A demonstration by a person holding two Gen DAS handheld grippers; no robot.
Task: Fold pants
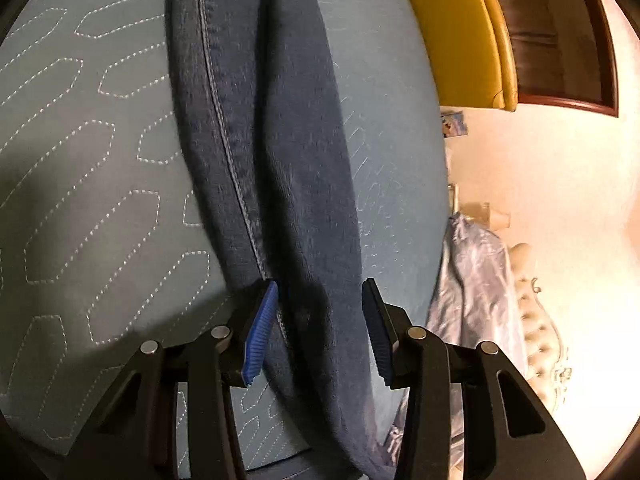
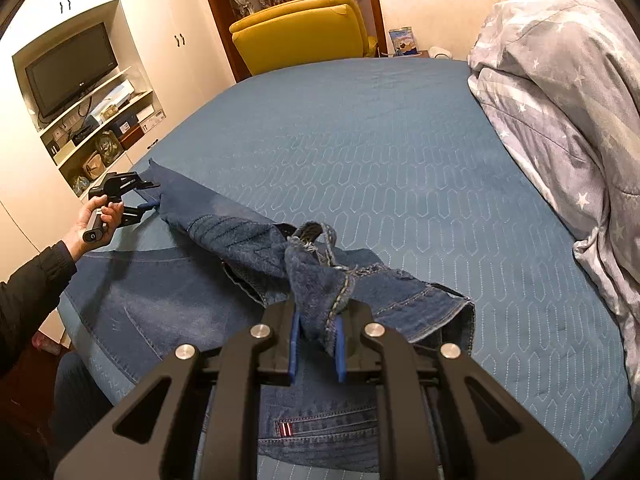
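Dark blue jeans (image 2: 168,304) lie on the blue quilted bed (image 2: 400,168), one leg stretched to the left. My right gripper (image 2: 317,344) is shut on a bunched fold of the jeans near the waistband and holds it above the lower layer. My left gripper (image 2: 154,203) is at the leg's far end, at the bed's left edge. In the left wrist view the jeans leg (image 1: 280,160) runs away between the blue pads (image 1: 260,332). The left gripper (image 1: 320,332) stands open there, with a wide gap around the cloth.
A folded star-print duvet (image 2: 560,100) fills the bed's right side. A yellow armchair (image 2: 304,28) stands beyond the bed's far edge. A wall unit with a TV (image 2: 72,68) is on the left. The person's left arm (image 2: 36,280) reaches along the bed's near-left edge.
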